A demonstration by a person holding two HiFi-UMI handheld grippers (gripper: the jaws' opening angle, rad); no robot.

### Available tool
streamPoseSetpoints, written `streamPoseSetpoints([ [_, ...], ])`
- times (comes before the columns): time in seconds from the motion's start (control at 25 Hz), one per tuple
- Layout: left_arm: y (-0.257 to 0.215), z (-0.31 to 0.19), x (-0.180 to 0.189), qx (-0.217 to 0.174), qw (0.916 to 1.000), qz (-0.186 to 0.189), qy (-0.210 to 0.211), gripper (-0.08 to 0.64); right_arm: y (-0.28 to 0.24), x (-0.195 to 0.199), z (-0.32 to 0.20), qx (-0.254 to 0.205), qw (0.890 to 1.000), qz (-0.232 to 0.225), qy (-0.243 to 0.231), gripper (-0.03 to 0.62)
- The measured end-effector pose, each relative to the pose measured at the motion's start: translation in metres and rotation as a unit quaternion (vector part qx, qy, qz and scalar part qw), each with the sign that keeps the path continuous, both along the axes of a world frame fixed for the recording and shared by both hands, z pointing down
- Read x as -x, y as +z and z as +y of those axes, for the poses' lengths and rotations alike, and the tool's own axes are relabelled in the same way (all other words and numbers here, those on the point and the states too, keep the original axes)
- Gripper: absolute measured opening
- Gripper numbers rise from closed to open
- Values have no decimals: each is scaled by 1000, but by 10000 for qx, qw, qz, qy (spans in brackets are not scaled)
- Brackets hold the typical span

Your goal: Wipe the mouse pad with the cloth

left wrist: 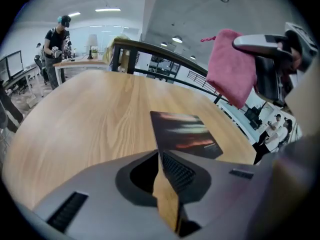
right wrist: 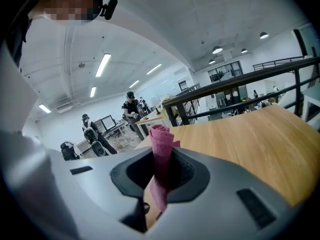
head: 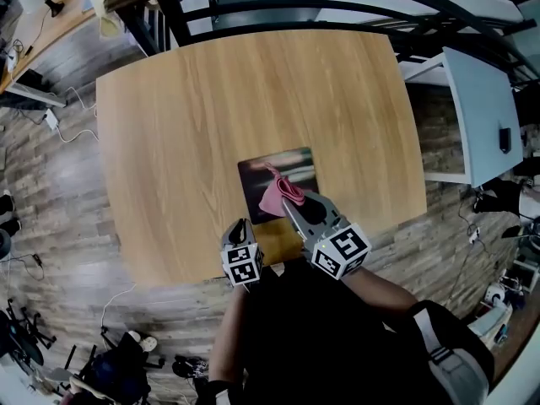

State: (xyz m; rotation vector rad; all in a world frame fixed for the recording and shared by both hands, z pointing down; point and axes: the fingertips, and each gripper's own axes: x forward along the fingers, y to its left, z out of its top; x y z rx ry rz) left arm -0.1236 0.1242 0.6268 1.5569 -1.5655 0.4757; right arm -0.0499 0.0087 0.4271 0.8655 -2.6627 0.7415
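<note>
We are clamping the cloth (head: 277,195) (pink) in the right gripper (head: 293,202) above the mouse pad (head: 255,178). We are holding the left gripper (head: 242,225) closed, empty.

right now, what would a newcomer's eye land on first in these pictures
The pink cloth stands out first, pinched in the right gripper and hanging above the dark mouse pad near the front edge of the wooden table. The left gripper sits shut and empty beside the pad's near left corner.
</note>
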Motion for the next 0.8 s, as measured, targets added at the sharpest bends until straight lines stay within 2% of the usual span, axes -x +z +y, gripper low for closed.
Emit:
streamPoseSetpoints([
  [0.2,21,6,-8,314,9993,173,109,28,19,10,-3,132,9998,141,-72,63],
  [0.44,35,10,-17,496,9975,358,363,30,36,27,-9,220,9995,216,-84,63],
  [0.56,48,16,-21,667,9958,407,471,106,44,34,-10,246,9993,236,-134,63],
  [0.8,46,9,-28,664,9952,404,587,105,54,47,-15,314,9989,275,-229,63],
])
